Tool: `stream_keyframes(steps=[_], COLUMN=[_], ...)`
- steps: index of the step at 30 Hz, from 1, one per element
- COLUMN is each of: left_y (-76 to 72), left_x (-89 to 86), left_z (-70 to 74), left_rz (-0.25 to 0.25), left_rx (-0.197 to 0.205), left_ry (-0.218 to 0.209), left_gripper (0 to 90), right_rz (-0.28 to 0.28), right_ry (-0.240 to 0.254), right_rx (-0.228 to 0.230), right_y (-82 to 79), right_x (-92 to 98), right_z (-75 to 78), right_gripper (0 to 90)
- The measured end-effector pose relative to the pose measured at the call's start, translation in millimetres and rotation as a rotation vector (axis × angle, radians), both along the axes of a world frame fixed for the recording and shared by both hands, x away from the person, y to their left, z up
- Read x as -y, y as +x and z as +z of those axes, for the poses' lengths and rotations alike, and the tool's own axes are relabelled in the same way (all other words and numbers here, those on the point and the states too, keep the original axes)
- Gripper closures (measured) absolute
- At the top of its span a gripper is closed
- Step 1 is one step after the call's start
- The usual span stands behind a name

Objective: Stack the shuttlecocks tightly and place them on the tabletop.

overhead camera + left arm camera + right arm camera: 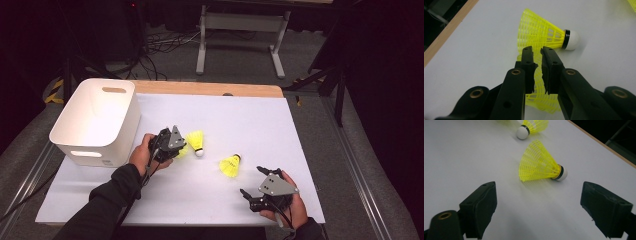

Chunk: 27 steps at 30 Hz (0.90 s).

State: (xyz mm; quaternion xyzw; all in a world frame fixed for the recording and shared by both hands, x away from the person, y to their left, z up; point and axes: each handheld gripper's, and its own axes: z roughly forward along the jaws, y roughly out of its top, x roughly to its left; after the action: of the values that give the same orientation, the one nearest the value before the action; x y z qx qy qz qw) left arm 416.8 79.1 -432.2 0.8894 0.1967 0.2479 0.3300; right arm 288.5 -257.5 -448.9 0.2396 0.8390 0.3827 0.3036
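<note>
My left gripper (181, 148) (536, 51) is shut on the mesh skirt of a yellow shuttlecock (540, 98) (183, 152), low over the white table cover. Just beyond its jaws lies a second yellow shuttlecock (541, 33) (196, 140) (534, 125) with a white cork tip, on its side. A third yellow shuttlecock (230, 165) (539, 165) lies farther right, cork pointing to the far side. My right gripper (251, 181) (539, 188) stands open near the front right of the table, a short way short of the third shuttlecock, nothing between its jaws.
A white plastic bin (97, 120) with cut-out handles stands at the table's left, close to my left hand. The white cover (250, 115) spreads over the wooden tabletop (210, 89), whose bare edge shows at the back. A table frame and cables sit on the floor beyond.
</note>
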Motion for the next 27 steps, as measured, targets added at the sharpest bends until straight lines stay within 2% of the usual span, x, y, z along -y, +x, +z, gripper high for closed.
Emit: stream_keyframes(steps=[2, 4, 19, 22, 27], left_y=[0.8, 1.6, 9.2, 9.5, 4.3], left_x=[0.4, 2.7, 9.6, 10.1, 10.1], left_z=[0.7, 1.5, 7.3, 8.2, 14.1], left_rz=[-0.002, -0.004, 0.006, 0.003, -0.006], left_rx=[-0.002, 0.000, 0.002, -0.002, 0.009], left_ry=[-0.011, 0.006, 0.016, -0.003, -0.004], left_gripper=[80.2, 80.0, 78.0, 76.3, 75.5], right_rz=[0.000, 0.002, 0.007, 0.009, 0.009], right_ry=[-0.001, -0.004, -0.008, -0.008, -0.007], right_rx=[-0.001, -0.006, -0.011, -0.011, -0.012], right_y=[0.1, 0.5, 0.3, 0.2, 0.1], right_x=[0.1, 0.2, -0.3, -0.5, -0.4], right_z=[-0.2, -0.7, -1.3, -1.3, -1.1], right_gripper=[14.8, 14.8, 14.8, 14.7, 14.7])
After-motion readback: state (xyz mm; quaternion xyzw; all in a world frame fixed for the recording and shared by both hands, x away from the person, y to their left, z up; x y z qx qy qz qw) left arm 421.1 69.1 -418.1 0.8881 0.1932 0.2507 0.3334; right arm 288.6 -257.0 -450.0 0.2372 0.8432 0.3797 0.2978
